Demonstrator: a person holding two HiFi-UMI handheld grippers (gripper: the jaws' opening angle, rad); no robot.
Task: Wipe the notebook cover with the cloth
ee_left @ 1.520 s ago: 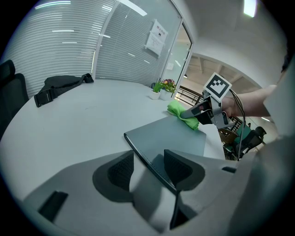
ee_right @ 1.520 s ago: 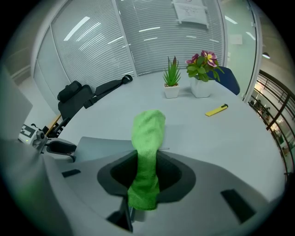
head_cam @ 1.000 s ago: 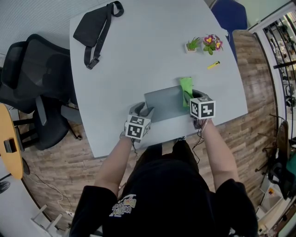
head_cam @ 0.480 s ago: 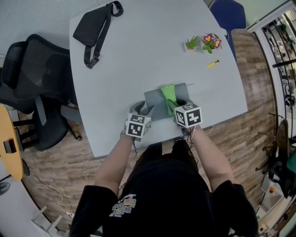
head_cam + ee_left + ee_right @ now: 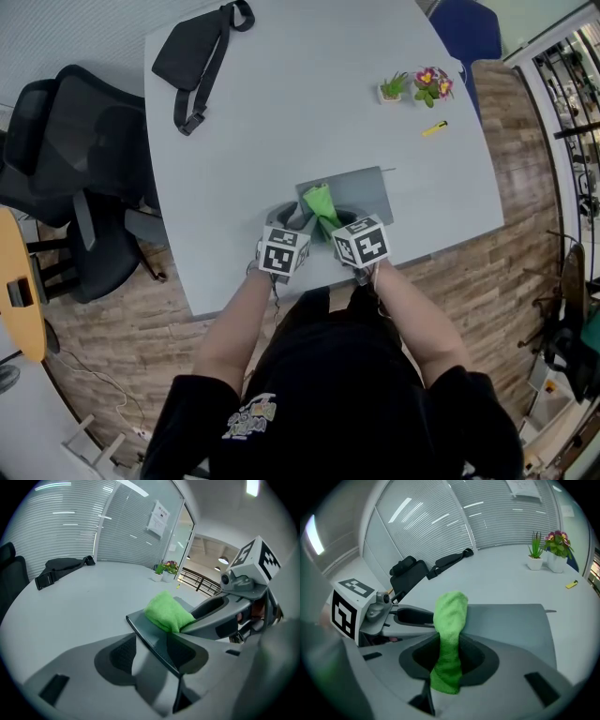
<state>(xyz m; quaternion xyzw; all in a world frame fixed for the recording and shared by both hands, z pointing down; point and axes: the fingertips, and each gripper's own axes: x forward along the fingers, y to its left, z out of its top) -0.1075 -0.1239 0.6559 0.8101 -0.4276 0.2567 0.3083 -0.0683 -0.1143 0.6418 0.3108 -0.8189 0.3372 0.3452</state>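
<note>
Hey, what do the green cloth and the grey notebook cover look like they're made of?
The cloth looks like microfibre or terry: matte, with a fuzzy nap and soft folds. The notebook cover seems to be smooth matte plastic or faux leather, given its even grey surface and thin stiff edge. Which one is unclear.

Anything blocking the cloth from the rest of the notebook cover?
No loose item on the notebook. The cloth, held by the right gripper, rests on the cover. Only the left gripper, clamped on the near left corner beside the cloth, covers that spot.
</note>
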